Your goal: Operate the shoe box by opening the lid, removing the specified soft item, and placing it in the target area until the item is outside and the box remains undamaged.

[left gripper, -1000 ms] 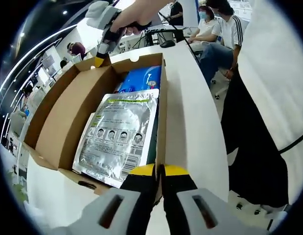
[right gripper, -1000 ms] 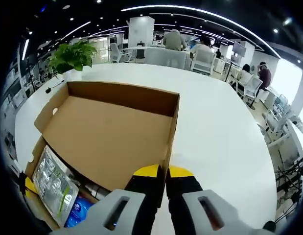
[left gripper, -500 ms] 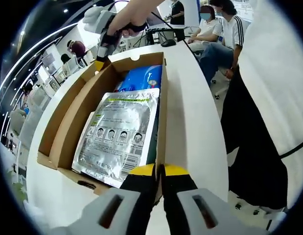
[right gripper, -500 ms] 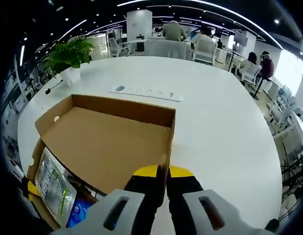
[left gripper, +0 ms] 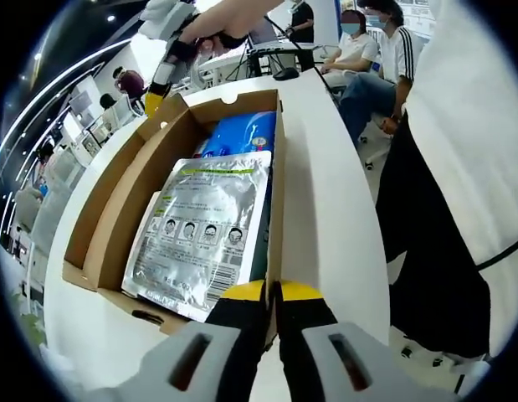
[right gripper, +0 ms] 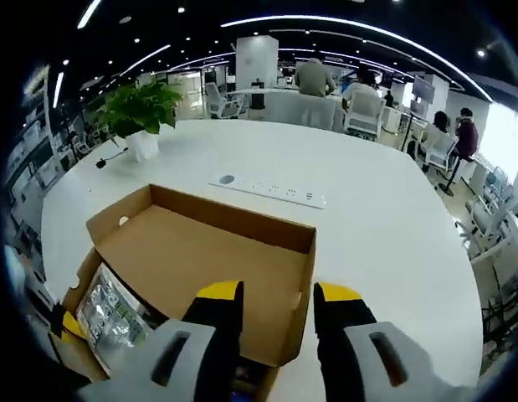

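Observation:
An open cardboard shoe box lies on the white table. Inside it, a silver foil pouch rests on top of a blue soft pack. My left gripper is shut on the box's near side wall. The lid leans back from the box, its brown inside facing up. My right gripper stands open just above the lid's corner, touching nothing. In the left gripper view the right gripper sits at the box's far corner, held by a hand. The pouch also peeks out under the lid.
A white power strip lies on the table beyond the lid, and a potted plant stands farther left. A person in dark trousers stands against the table edge. Seated people are behind.
My right gripper has opened and let go of the lid's edge, and it has lifted a little. The lid has swung farther back. The left gripper keeps its hold on the wall.

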{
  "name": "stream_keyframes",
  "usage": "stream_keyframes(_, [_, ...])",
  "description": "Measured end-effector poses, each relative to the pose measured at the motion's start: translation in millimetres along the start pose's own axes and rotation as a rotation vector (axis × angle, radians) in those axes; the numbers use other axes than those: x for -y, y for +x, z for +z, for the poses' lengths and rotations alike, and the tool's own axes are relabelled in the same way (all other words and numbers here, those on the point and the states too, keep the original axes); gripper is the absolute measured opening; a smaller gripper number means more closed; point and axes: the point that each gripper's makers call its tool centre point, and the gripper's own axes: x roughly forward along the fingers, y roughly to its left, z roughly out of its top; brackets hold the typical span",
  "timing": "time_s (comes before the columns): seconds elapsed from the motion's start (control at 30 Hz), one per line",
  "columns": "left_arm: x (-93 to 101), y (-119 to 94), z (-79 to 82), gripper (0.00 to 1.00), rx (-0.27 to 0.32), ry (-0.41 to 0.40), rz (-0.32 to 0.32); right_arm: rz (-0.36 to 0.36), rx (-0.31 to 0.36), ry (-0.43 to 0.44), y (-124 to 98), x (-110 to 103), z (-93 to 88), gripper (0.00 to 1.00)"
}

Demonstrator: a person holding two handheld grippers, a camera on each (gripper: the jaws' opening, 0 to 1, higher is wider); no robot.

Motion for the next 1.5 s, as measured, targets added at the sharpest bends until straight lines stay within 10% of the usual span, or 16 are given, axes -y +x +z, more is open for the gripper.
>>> stream_keyframes(0.13, [-0.4, 1, -0.9, 0.04, -0.004, -0.006, 0.004, 0.101, 0.067, 0.032, -15, -23, 8.4, 0.58])
stream_keyframes(0.73, [0.0, 0, -0.4, 0.03, -0.002, 0.0, -0.001, 0.291, -0.005, -0.003, -41, -81, -49.3, 0.5])
stream_keyframes(1.1, [-0.1, 0, -0.9, 0.03, -0.003, -0.004, 0.003, 0.398, -0.027, 0.061, -55, -106, -36.7, 0.45])
stream_keyframes(1.2, [-0.4, 0, -1.4, 0.04, -0.002, -0.005, 0.004, 0.351, -0.045, -0.012, -56, -105, -42.7, 0.46])
stream_keyframes(1.5, [-0.3, 0, -2.3, 0.04, -0.002, -0.006, 0.006, 0.42, -0.102, 0.119, -47, -115, -63.0, 0.43])
